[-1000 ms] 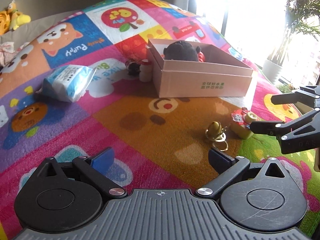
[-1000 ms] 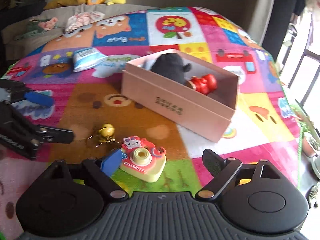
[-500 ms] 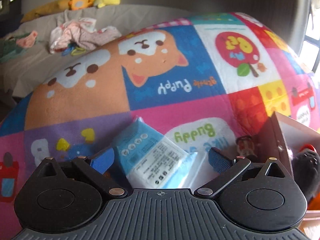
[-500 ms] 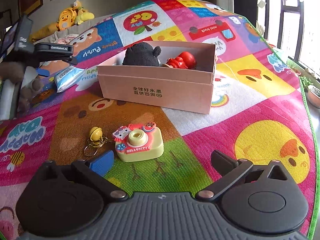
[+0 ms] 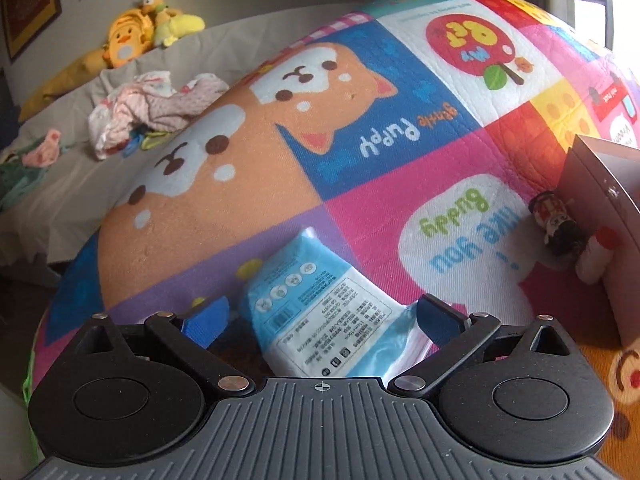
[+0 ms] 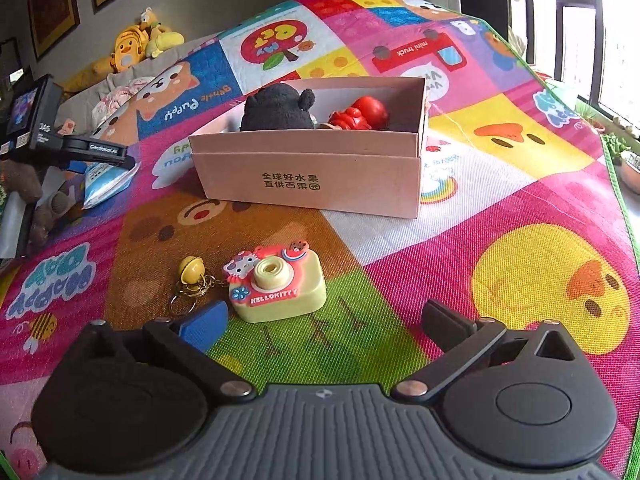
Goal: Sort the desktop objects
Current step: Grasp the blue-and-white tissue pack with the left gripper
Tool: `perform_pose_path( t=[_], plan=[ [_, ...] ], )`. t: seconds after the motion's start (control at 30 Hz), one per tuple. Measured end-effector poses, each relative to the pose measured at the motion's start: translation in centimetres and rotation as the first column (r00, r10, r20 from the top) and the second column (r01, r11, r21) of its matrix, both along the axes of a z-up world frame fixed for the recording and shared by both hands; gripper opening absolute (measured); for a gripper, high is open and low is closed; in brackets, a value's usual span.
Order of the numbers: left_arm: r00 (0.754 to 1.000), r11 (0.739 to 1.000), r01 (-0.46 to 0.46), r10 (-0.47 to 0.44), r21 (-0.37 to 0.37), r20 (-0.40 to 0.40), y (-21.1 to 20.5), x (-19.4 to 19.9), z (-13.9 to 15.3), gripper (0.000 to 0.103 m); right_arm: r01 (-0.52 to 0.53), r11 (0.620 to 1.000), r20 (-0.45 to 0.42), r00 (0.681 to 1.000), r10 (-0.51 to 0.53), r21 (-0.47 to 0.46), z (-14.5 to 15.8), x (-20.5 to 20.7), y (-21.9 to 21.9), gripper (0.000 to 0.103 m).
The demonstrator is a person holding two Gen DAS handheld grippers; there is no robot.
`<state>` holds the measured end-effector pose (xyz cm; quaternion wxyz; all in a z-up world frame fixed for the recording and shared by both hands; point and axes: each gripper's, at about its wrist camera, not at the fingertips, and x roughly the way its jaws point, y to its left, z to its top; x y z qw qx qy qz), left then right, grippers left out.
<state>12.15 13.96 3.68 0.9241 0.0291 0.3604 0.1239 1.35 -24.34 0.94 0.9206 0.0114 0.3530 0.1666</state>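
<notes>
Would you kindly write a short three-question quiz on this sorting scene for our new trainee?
1. True or false: the left gripper is shut on the light-blue plastic tissue pack.
2. Which item lies nearest the right gripper? A) the pale-yellow Hello Kitty toy camera B) a green mug C) a wooden spoon
3. Fill in: inside the pink cardboard box are a black plush toy and a ____ plastic toy.

Key: 1 false, its jaws are open around the pack; 2 A; 3 red.
</notes>
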Motion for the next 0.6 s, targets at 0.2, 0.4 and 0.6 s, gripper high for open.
perform_pose_path(
  t=[0.2,0.4,0.6],
  plan=[
    [0.998,0.998,-0.057,0.058,-0.029,0.019,0.7,-2.2,0.6,0.103,-0.002,1.0,-0.006,1.0,0.002,-0.021,-0.1,0.2,0.4,0.103],
    [0.98,0.978,-0.2,0.2,-0.051,-0.001,1.7,0.8,-0.5,0.103,0.003,0.999,-0.003,1.0,-0.003,-0.044,-0.2,0.0,0.7,0.103],
    [0.992,0.992,-0.128,0.128,-0.014,0.0,0.9,-0.7,-1.5,0.071,-0.005,0.998,-0.009,1.0,0.005,-0.063,-0.2,0.1,1.0,0.103]
  ],
)
